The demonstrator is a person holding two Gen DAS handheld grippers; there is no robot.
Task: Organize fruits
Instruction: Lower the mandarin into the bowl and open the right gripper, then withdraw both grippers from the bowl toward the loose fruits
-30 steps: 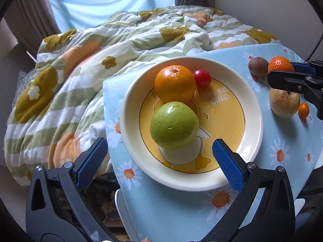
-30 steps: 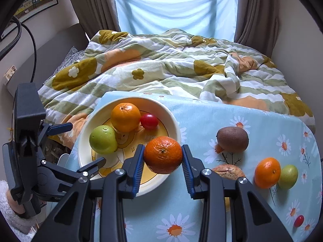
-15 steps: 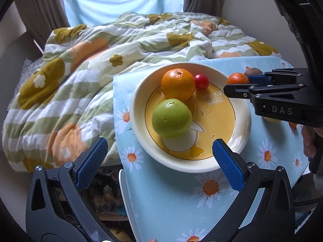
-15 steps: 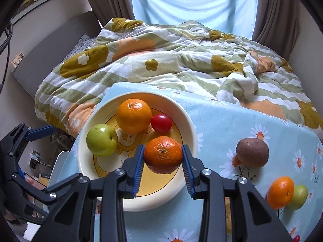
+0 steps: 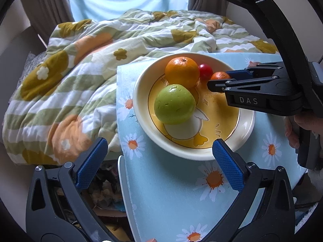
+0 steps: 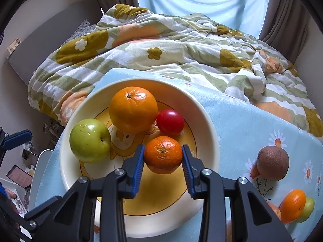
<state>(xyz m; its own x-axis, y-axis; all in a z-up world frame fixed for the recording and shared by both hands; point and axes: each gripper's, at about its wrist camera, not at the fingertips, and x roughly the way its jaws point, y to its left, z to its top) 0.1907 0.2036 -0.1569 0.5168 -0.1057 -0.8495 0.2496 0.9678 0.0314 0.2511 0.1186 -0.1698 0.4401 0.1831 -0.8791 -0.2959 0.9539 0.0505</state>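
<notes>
Over the daisy cloth (image 5: 171, 183), "DAS"-marked right gripper (image 6: 162, 157) pinches a tangerine (image 6: 162, 154); left gripper's (image 5: 159, 157) jaws spread.

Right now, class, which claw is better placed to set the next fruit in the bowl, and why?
Right. The right claw is shut on a tangerine above the bowl, beside the tomato. The left claw is open and empty, at the bowl's near rim.

We see soft daylight through the curtained window (image 6: 201, 2); shadows are faint, the plate (image 5: 245, 125) glints, fisheye bends and darkens edges, focus sharp.
</notes>
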